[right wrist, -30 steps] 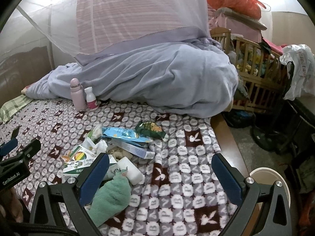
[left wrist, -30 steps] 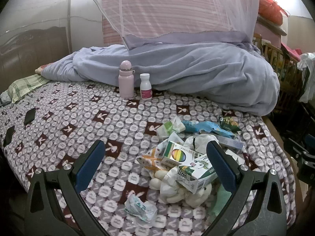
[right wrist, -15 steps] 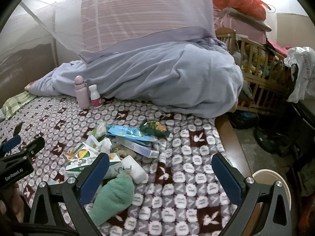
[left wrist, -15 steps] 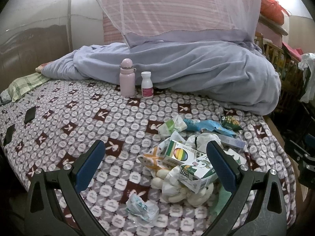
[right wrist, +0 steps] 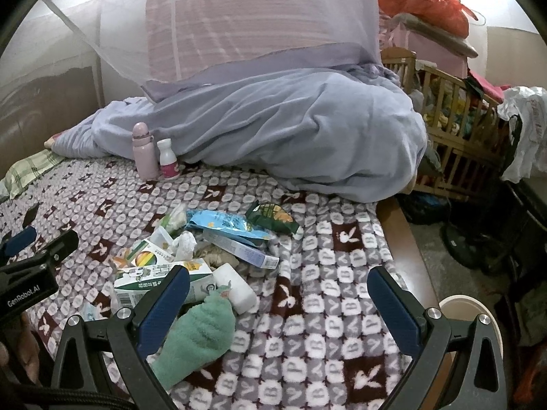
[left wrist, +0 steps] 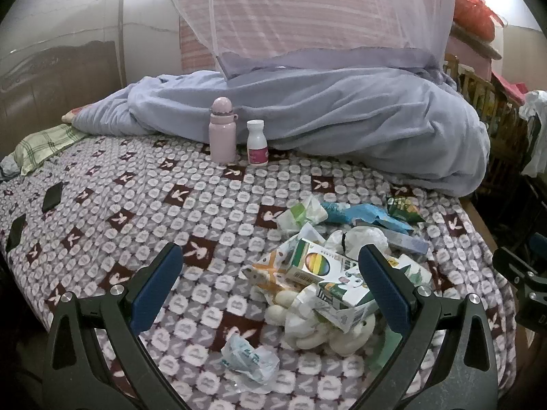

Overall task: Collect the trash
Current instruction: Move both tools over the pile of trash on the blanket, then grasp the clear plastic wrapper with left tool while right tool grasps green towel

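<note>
Left wrist view: both grippers, left (left wrist: 270, 280) and right (right wrist: 278, 302), hover spread apart above the trash pile (left wrist: 328, 273).

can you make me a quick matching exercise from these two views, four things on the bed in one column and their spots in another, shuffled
Things:
1. pink bottle
2. green sock
3. crumpled clear wrapper
4. dark green snack bag

Places:
A. alone on the bedspread, nearer the left tongs than the main pile
B. upright by the blue blanket, next to the small white bottle
C. far side of the pile, beside the blue wrapper
D. right by the left finger of the right tongs, against the white cylinder

Pairs: 1-B, 2-D, 3-A, 4-C
</note>
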`<state>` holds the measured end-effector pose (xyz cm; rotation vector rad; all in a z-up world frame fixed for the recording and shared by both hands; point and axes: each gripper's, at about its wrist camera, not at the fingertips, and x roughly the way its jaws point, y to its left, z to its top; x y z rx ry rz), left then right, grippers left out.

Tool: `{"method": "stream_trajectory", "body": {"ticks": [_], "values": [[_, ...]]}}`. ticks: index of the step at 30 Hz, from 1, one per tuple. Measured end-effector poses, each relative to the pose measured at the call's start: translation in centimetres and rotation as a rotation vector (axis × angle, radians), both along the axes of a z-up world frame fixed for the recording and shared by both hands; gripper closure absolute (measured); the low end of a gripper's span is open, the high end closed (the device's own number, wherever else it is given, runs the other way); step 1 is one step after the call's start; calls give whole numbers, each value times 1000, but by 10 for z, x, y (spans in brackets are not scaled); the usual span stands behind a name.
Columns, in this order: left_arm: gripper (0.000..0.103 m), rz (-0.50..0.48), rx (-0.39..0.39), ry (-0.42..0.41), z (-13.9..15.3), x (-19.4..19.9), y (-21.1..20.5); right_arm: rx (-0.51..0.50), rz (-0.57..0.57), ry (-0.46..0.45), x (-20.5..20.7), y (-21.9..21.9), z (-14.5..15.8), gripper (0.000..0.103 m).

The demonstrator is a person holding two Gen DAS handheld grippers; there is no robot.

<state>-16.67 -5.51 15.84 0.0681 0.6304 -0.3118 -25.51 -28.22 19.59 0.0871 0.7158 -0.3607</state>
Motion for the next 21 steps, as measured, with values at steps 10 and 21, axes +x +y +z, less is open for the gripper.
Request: {"method": "stream_trajectory", "body": {"ticks": [10,21], "values": [[1,11,26,33,-7,7,4,-3,10,25,5,3,-6,0],[1,26,93,66,-18,19,30,52,24,117,6,-8,-27,0]]}}
